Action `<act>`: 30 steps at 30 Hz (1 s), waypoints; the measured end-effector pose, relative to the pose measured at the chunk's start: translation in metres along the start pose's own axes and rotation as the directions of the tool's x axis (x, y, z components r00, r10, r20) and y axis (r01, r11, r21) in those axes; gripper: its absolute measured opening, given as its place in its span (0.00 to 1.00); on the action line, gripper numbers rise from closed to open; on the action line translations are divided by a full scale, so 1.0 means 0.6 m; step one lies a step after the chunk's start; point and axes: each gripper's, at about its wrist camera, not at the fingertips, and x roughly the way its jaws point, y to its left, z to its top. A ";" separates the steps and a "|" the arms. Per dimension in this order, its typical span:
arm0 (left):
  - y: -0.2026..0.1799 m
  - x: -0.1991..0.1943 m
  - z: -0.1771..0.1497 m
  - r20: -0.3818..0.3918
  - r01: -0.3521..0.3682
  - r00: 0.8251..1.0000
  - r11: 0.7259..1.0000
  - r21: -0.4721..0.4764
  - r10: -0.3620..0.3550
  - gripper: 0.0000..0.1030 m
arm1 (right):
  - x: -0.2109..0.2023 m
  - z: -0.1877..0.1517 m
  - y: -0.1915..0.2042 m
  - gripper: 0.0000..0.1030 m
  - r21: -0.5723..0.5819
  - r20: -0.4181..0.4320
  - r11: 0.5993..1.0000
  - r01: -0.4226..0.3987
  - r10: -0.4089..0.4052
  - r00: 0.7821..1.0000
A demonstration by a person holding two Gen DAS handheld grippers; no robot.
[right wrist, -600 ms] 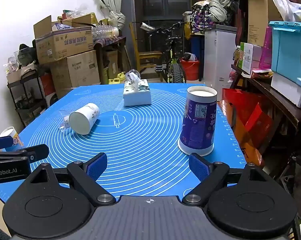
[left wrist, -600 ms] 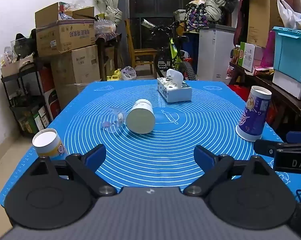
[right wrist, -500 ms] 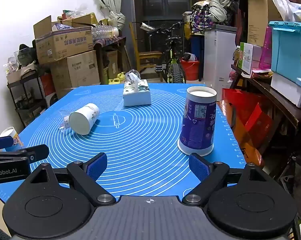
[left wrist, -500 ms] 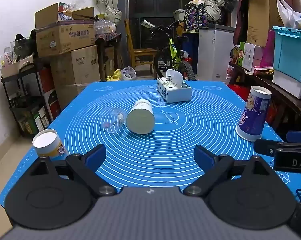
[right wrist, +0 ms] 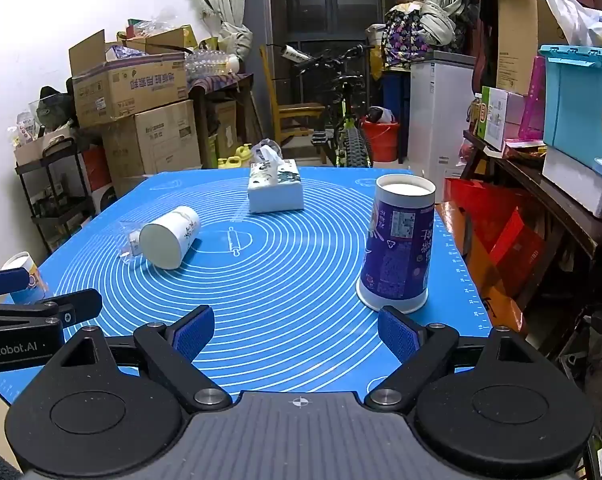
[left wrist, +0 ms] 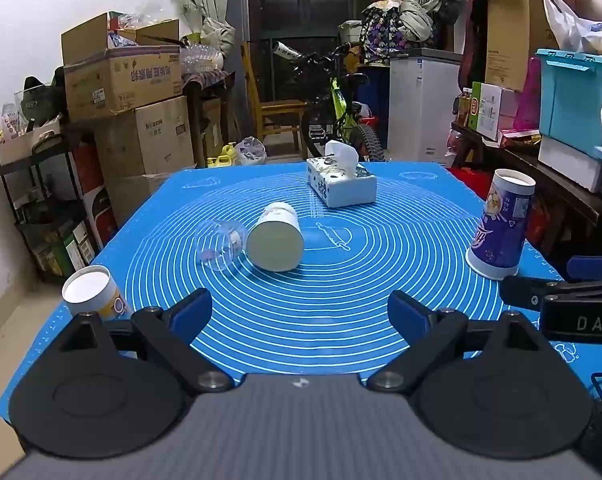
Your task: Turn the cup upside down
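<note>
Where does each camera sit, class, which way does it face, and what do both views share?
Left wrist: rides the open left gripper, facing across the blue mat; the right gripper's fingers intrude at right.
Right wrist: rides the open right gripper, nearest the inverted purple cup; the left gripper's fingers intrude at left.
Shared: tissue box, lying white cup.

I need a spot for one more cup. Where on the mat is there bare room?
Bare mat lies between the open left gripper, white cup and purple cup. Crowded where the clear cup adjoins the white one.
</note>
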 end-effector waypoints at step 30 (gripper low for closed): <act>0.015 0.002 0.004 -0.002 -0.003 1.000 1.000 -0.020 0.003 0.91 | 0.001 0.000 0.005 0.87 -0.009 -0.004 1.000 0.003 -0.003 1.000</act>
